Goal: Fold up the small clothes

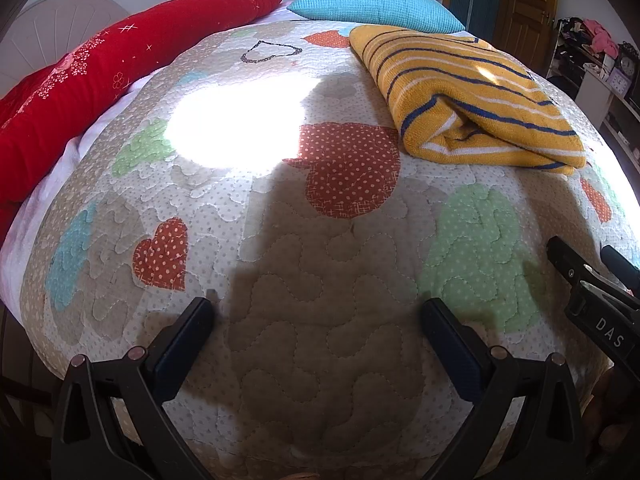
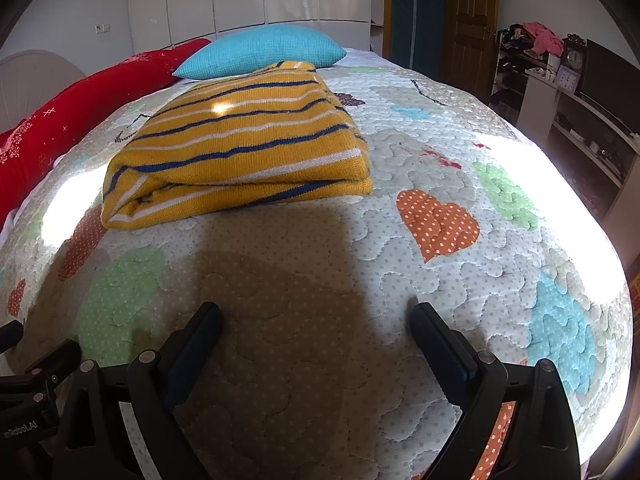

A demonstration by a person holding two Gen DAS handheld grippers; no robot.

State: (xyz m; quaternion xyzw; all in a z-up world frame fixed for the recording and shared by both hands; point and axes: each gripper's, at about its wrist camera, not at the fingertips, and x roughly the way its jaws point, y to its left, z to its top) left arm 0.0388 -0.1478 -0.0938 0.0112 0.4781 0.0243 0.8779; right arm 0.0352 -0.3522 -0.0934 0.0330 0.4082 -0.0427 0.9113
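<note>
Folded yellow striped sweater (image 2: 236, 148) lying on heart-patterned quilt (image 2: 400, 240), near blue pillow (image 2: 260, 56). Left hand-held gripper (image 1: 316, 312) spread apart, empty, over quilt. Right hand-held gripper (image 2: 316, 316) likewise apart, short of sweater.

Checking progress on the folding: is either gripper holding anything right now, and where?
Nothing is held. The left gripper and right gripper are open; the folded striped sweater lies free.

Both low views over quilt (image 1: 304, 360), side-by-side.
</note>
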